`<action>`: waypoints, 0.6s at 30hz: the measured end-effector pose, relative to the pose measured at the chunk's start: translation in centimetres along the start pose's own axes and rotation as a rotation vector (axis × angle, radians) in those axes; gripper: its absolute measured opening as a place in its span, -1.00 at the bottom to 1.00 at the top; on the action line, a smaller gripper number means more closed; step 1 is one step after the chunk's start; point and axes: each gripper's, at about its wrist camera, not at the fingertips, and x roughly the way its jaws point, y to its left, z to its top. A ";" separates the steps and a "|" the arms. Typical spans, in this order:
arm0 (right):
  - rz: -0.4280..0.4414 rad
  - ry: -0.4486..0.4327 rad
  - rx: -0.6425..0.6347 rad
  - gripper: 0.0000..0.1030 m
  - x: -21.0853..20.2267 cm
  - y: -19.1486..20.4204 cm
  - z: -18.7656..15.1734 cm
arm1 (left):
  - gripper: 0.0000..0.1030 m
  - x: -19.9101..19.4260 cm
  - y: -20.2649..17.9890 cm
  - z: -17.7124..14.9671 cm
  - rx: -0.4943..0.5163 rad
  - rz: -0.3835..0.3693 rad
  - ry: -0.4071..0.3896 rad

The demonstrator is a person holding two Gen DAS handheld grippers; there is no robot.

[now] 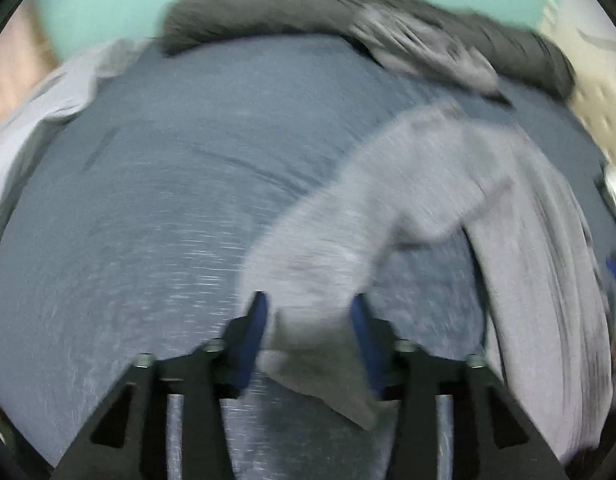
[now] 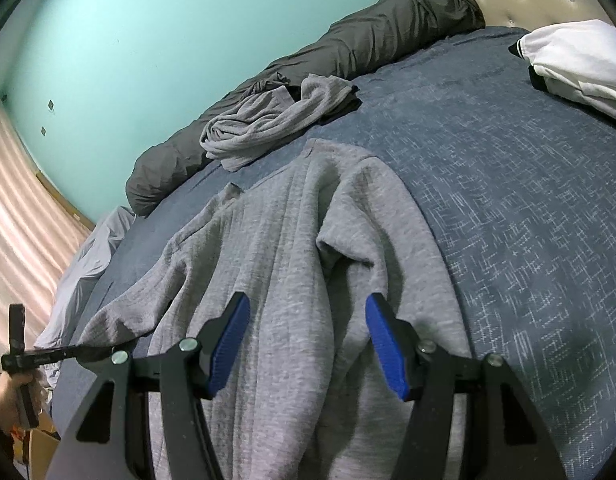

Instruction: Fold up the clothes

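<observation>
The left tool (image 1: 308,308) stands apart, a sleeve end of the grey sweatshirt (image 2: 291,248) loose between its 2 pads (view blurred). The right tool (image 2: 308,312) stands apart too, hovering over the sweatshirt spread ahead on the blue bed (image 2: 508,200).

Left wrist view motion-blurred (sleeve (image 1: 348,240) smeared); white garment (image 2: 580,64) cut by edge.

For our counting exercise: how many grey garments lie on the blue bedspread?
2: a grey sweatshirt spread out near the grippers, and a crumpled grey top farther back against the dark rolled bedding. Others may be hidden.
</observation>
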 end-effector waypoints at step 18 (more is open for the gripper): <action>0.027 -0.001 -0.003 0.19 0.1 0.6 0.2 | -0.35 8.3 3.9 -6.5 -0.256 -0.063 0.175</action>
